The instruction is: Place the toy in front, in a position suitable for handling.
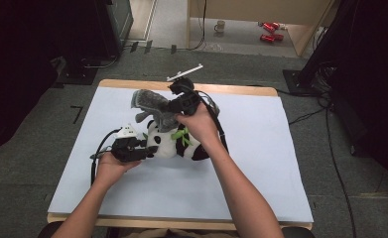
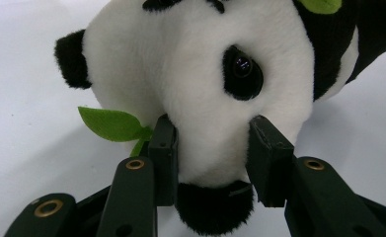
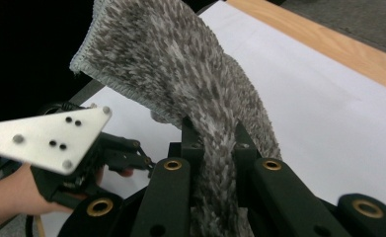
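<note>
Pinning panda [image 2: 200, 94] by head: left gripper [image 2: 211, 158] jaws closed partway on white muzzle, plush bulging between. Panda lies mid-table [image 1: 261, 163], body running right from left gripper. Right gripper [image 3: 214, 148] clamps grey cloth [image 3: 180, 64], held raised just above and behind panda, cloth's length trailing toward far-left. No containers in sight.

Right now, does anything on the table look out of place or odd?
Nothing is spilled or broken. The panda plush lies on its side rather than sitting up, with the left gripper clamped on its head. The right gripper pinches a grey fuzzy cloth lifted above the panda, which looks deliberate.
</note>
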`<action>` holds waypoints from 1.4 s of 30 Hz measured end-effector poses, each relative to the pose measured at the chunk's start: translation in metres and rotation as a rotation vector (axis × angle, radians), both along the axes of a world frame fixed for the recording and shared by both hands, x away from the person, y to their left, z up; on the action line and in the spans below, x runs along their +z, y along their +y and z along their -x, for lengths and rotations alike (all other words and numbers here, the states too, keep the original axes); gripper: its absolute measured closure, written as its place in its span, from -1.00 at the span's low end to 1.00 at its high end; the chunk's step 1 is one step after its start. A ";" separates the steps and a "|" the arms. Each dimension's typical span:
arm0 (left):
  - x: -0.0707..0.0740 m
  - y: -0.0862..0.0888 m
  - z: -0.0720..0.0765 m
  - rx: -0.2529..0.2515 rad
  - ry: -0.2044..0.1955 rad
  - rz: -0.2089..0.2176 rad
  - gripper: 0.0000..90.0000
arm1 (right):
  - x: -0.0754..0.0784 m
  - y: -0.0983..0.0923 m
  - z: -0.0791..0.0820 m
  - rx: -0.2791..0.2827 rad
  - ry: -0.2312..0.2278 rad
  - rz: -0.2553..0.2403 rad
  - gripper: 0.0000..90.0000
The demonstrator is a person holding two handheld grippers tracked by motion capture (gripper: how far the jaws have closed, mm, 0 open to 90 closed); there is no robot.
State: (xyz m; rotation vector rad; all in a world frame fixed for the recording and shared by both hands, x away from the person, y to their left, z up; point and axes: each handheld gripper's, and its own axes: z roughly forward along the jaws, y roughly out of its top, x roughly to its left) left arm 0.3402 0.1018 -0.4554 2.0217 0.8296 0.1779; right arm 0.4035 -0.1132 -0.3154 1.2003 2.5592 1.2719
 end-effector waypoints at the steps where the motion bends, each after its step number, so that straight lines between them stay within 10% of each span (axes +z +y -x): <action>1: 0.000 0.000 0.000 0.000 -0.001 0.000 0.35 | -0.003 0.004 -0.001 0.001 0.012 0.007 0.85; 12: -0.001 0.000 0.002 0.006 0.002 -0.003 0.35 | -0.048 0.038 -0.016 0.018 0.112 0.077 0.84; 42: -0.002 -0.001 0.003 0.010 0.031 -0.022 0.34 | -0.052 -0.039 -0.035 -0.156 0.092 0.240 0.86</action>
